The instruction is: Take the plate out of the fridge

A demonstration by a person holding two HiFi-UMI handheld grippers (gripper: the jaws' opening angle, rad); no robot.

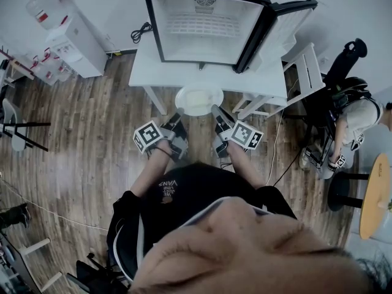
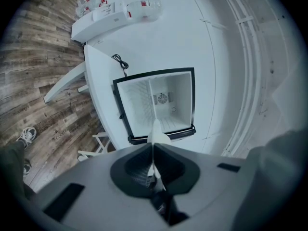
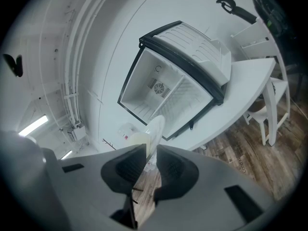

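A white plate [image 1: 199, 100] hangs level in front of the open mini fridge [image 1: 205, 23], just past the table's front edge. My left gripper [image 1: 177, 122] is shut on its near left rim and my right gripper [image 1: 215, 116] on its near right rim. In the left gripper view the plate's edge [image 2: 156, 134] sticks out thin between the closed jaws of the left gripper [image 2: 152, 150], with the empty fridge [image 2: 159, 105] behind. In the right gripper view the plate's rim [image 3: 155, 128] is pinched by the right gripper [image 3: 150, 150], and the fridge [image 3: 168, 90] stands open beyond.
The fridge sits on a white table [image 1: 147, 72], its door [image 1: 288, 23] swung out to the right. A white chair [image 1: 306, 72] stands at the table's right. A water dispenser [image 1: 73, 41] is at the far left. A seated person [image 1: 358, 118] and a round wooden table [image 1: 376, 195] are at the right.
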